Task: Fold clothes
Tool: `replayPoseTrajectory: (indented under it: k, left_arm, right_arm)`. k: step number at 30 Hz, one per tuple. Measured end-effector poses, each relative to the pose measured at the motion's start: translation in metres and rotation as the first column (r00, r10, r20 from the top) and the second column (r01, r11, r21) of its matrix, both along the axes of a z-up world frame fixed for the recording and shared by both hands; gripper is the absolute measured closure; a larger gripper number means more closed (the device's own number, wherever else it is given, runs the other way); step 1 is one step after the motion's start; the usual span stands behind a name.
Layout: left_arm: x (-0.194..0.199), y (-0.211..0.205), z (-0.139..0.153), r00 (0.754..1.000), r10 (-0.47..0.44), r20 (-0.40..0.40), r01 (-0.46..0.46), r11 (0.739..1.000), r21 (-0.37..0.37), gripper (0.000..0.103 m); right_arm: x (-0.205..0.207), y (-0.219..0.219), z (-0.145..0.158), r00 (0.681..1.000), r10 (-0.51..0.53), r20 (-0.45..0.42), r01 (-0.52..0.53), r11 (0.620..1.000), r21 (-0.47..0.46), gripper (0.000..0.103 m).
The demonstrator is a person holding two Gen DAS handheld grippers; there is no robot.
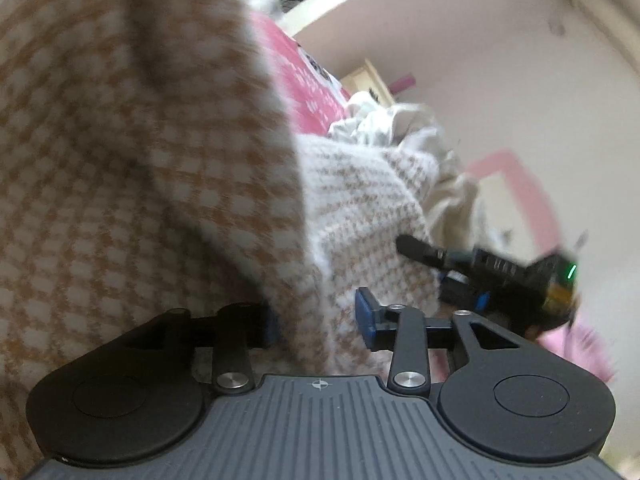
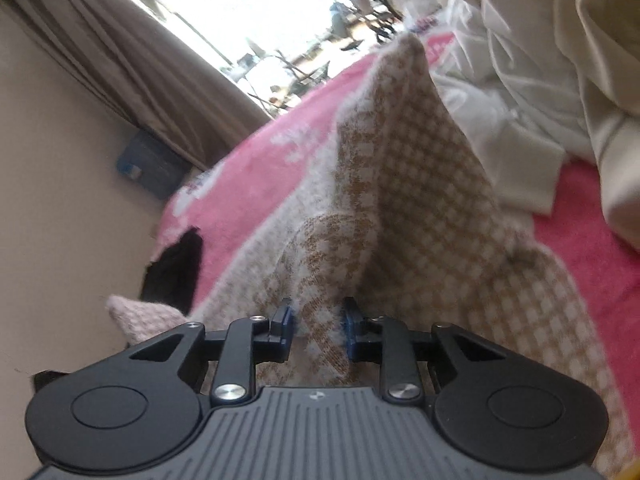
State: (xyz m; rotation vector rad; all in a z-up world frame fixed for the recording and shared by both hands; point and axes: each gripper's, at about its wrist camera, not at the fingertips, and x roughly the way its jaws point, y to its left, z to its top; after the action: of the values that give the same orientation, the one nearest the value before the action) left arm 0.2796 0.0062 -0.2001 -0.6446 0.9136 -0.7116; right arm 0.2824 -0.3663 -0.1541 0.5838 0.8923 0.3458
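Your left wrist view sits right behind the left tongs (image 1: 316, 320), tipped downward and jammed against the checked garment (image 1: 132, 184), which fills its left half. It faces across to the right tongs (image 1: 424, 254) and a pale wall (image 1: 500, 60). Your right wrist view, behind the right tongs (image 2: 317, 322), looks down along the same garment toward a window (image 2: 260, 12) (curtain (image 2: 120, 52) on its left). Both share the garment, pink bedcover (image 2: 256, 184) and cream clothes (image 2: 540, 80).

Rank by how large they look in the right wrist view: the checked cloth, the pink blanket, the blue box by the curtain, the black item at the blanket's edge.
1. Checked cloth, though nearness to the camera enlarges it.
2. Pink blanket.
3 and 4. Blue box and black item look alike; not ranked.
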Motion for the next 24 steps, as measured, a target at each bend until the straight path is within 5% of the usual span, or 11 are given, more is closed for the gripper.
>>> replayPoseTrajectory:
  k: [4,11,24]
  left_arm:
    - [-0.004,0.005,0.007,1.000,0.009,0.020,-0.009,1.000,0.013,0.092]
    - [-0.040,0.034,0.030,1.000,0.024,-0.001,-0.024,0.999,-0.031,0.094]
    - [-0.153,0.013,0.047,0.997,-0.069,-0.034,0.071,0.996,0.060,0.094]
  right_arm:
    - [-0.012,0.009,0.014,1.000,-0.024,0.018,0.025,0.999,-0.039,0.088]
    - [-0.051,0.012,0.046,1.000,-0.001,-0.009,0.000,0.998,-0.058,0.090]
    - [-0.159,-0.019,0.053,0.988,0.062,-0.141,-0.077,0.992,-0.101,0.090]
